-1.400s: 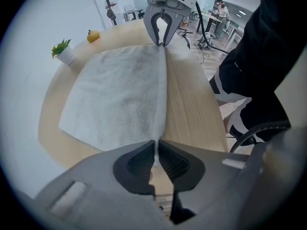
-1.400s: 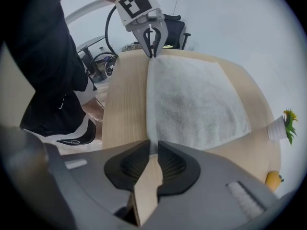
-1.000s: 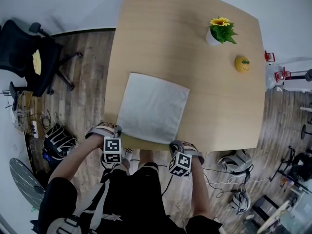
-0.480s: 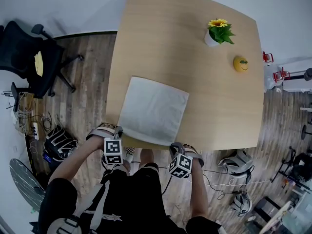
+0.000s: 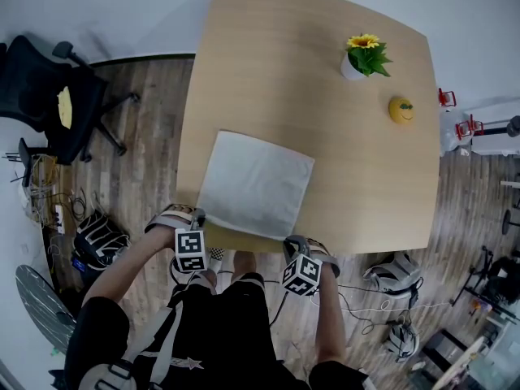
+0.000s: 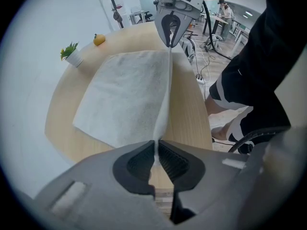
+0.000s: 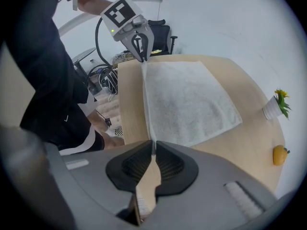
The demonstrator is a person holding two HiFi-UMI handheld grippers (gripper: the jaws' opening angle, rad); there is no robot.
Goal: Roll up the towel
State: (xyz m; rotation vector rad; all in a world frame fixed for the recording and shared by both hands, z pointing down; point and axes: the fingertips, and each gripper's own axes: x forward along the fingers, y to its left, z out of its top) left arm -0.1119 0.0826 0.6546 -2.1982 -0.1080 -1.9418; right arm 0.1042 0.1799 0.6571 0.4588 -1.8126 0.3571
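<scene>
Towel (image 5: 256,184): lying flat at the table's (image 5: 366,177) near edge, barely shifting over the last second. Left gripper (image 6: 156,150) and right gripper (image 7: 153,150): each staying clamped on a near towel corner, holding that hem taut. The rolling itself is likely only just beginning.

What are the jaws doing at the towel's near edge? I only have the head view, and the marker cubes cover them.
Observer: The left gripper is shut on the towel, with the cloth pinched between its jaws.
Operator: And the other one?
Observer: The right gripper is shut on the same edge, at the opposite corner.
Operator: Is that edge flat?
Observer: No. Between the two grippers it stands up as a thin ridge above the table.
</scene>
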